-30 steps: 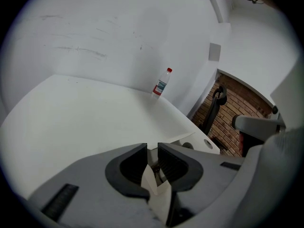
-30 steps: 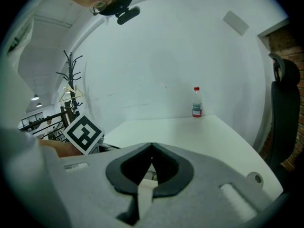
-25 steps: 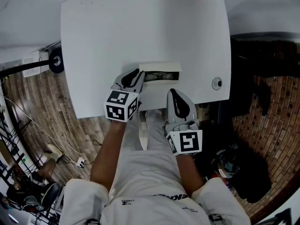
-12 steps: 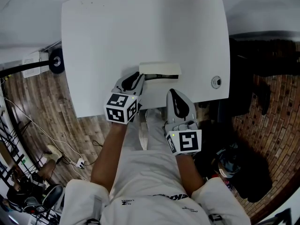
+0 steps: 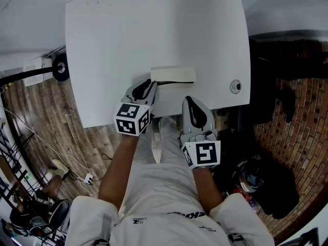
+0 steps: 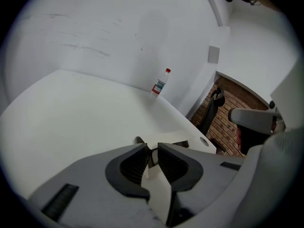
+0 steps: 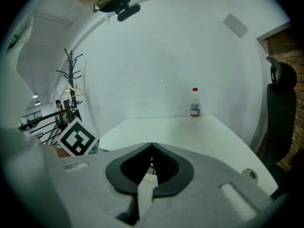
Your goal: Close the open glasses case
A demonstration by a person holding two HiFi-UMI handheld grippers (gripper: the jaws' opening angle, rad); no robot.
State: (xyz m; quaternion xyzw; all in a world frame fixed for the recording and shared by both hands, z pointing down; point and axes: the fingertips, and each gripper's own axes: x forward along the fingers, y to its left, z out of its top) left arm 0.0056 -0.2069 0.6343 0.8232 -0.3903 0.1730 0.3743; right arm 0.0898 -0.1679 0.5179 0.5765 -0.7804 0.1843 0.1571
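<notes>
Left jaws: the left gripper [image 6: 152, 149] has its pads drawn in to a thin slit, pinched on the left end of the glasses case [image 6: 174, 137]; a dark sliver shows in the gap
Right jaws: the right gripper [image 7: 152, 148] has its tips pressed together; nothing is held between them
Glasses case: cream-coloured [image 5: 173, 74]; it lies long side toward the person, on the near part of the table [image 5: 154, 29]; the lid is almost down, with a dark slit along the front edge
Left gripper in the head view: the tips [image 5: 152, 84] touch the case's left end; its marker cube [image 5: 132, 118] hangs past the table's near edge
Right gripper in the head view: the tips [image 5: 188, 101] lie over the table's near edge, right of and nearer than the case, apart from it; its marker cube [image 5: 202, 154] is above the person's lap
Bottle: upright at the far edge of the table [image 7: 194, 102]; well apart from the case
Round fitting: set in the tabletop near the right edge [image 5: 235, 86]
Floor: wood planks on the left [image 5: 41, 111]; brick pattern on the right [image 5: 302, 122]
</notes>
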